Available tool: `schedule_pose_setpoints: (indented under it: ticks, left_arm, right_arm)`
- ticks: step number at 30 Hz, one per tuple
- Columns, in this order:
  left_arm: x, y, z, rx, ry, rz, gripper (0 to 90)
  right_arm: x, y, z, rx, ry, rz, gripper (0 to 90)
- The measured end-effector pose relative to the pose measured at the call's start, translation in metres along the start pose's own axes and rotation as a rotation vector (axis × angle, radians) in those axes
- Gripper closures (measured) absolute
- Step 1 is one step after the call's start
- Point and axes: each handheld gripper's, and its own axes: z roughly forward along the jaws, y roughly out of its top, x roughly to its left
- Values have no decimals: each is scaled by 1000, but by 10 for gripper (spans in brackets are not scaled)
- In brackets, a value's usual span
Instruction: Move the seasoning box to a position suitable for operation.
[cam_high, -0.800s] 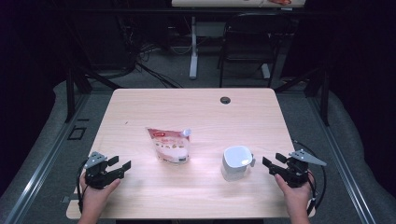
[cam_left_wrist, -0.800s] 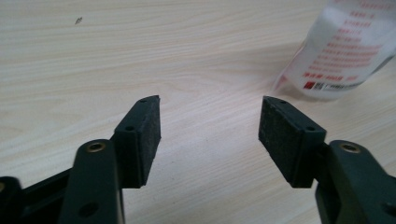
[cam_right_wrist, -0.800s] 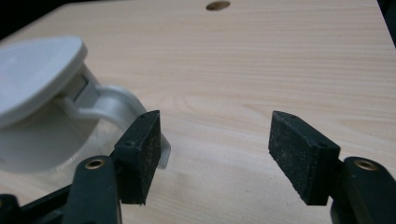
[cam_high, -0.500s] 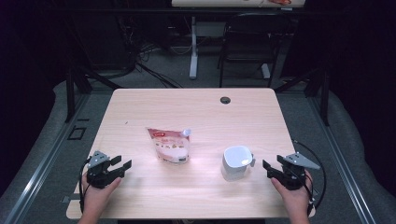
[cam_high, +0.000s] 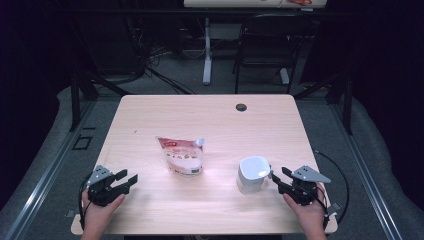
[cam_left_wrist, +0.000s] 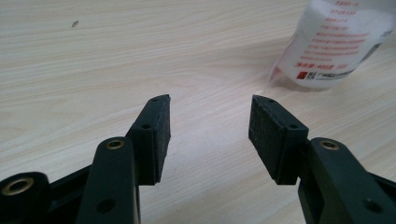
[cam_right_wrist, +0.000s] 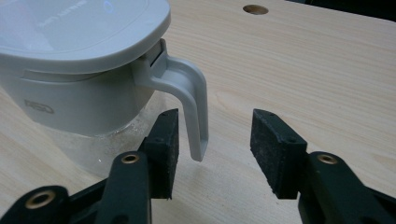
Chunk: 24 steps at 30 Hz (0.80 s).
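Light wood bench (cam_high: 210, 125), pale grain, rounded corners, one round cable hole (cam_high: 241, 107) near the far edge right of centre. Grey carpeted floor around it, metal rails along both sides, dark room behind. Beyond the far edge: white desk leg (cam_high: 207, 50), black chair (cam_high: 265, 45), tangle of cables on the floor.

Pouch (cam_high: 182, 155), white with red print and a corner spout, lies flat around bench centre, slightly toward the near edge. Lidded cup (cam_high: 254, 174), white-grey with a handle on its right side, stands upright toward the near right corner.

Left gripper (cam_high: 125, 180) at the near left corner, jaws wide apart, nothing between them, aimed toward the pouch, well apart from it. Right gripper (cam_high: 278, 178) at the near right edge, jaws spread, not clamped; in the right gripper view the cup's handle (cam_right_wrist: 189, 100) hangs between the pads, close to the left pad, contact unclear.

Versus the earlier frames: right gripper has shifted left, closing on the cup handle; before it sat further off. Left gripper about the same spot. Pouch and cup unmoved.
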Motion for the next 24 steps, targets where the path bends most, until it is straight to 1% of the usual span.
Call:
schedule_pose_setpoints:
  ticks: [4,5,6,8,10,12,14,15,19,22,23,24]
  left_arm:
    - [-2,0,0,-1,6,13,485]
    - [-2,0,0,2,5,15,485]
    - [-2,0,0,0,5,17,485]
    - [-3,0,0,2,8,17,485]
    - [-3,0,-1,6,8,19,485]
    - [-3,0,-1,15,3,22,485]
    - [-4,-1,-1,23,-14,22,491]
    - [-4,-1,-1,30,-16,26,499]
    - [-6,-1,1,35,-30,30,509]
    - [-7,-1,3,44,-28,25,510]
    - [-7,-1,4,46,-29,23,510]
    - [-7,-1,4,46,-29,23,510]
  right_arm:
    - [5,0,4,9,7,-9,540]
    - [6,1,6,20,7,-21,540]
    - [8,1,7,15,3,-27,542]
    - [9,2,9,18,-13,-31,577]
    - [9,2,11,11,-19,-22,598]
    - [10,2,14,25,-18,-25,612]
    - [10,2,15,35,-27,-45,640]
    - [10,2,15,33,-25,-48,652]
    - [11,2,16,32,-28,-52,688]
    - [13,2,19,28,-32,-49,738]
    - [14,3,19,34,-36,-57,760]
    - [14,3,19,34,-36,-57,760]
